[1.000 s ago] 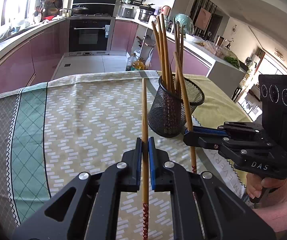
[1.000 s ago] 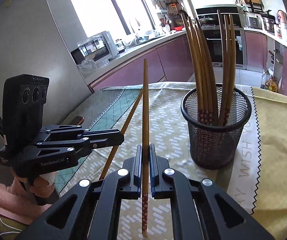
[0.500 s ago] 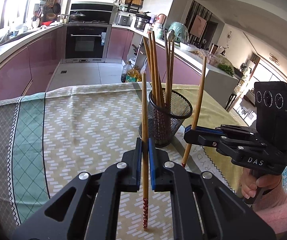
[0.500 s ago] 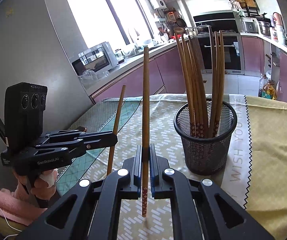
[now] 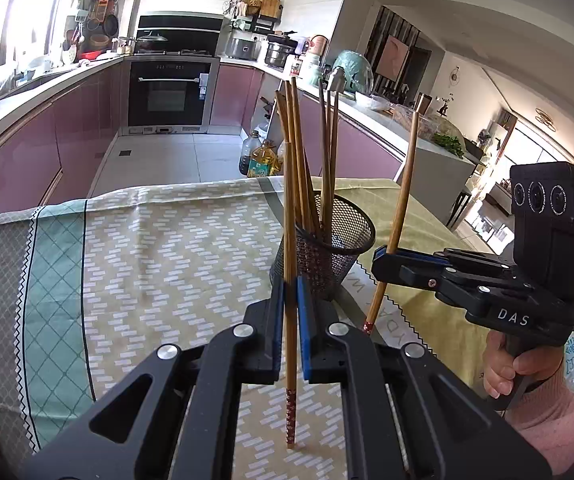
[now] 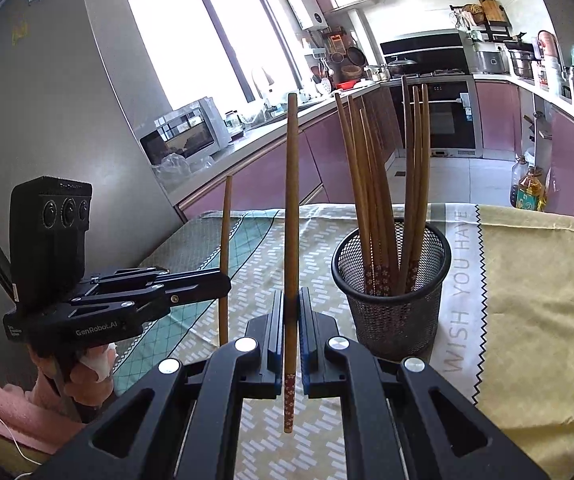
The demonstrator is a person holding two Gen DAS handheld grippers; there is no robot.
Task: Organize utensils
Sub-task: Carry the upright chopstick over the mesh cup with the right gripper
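Observation:
A black mesh cup stands on the table and holds several wooden chopsticks. My left gripper is shut on one chopstick held upright, its patterned end down above the cloth. My right gripper is shut on another upright chopstick, also above the cloth. In the left wrist view the right gripper sits just right of the cup with its chopstick. In the right wrist view the left gripper is left of the cup.
A patterned tablecloth covers the table. Kitchen counters, an oven and oil bottles lie beyond the far table edge. A microwave stands on the counter.
Both grippers have risen and tilted their chopsticks to upright. The cup looks farther off and lower in both views.

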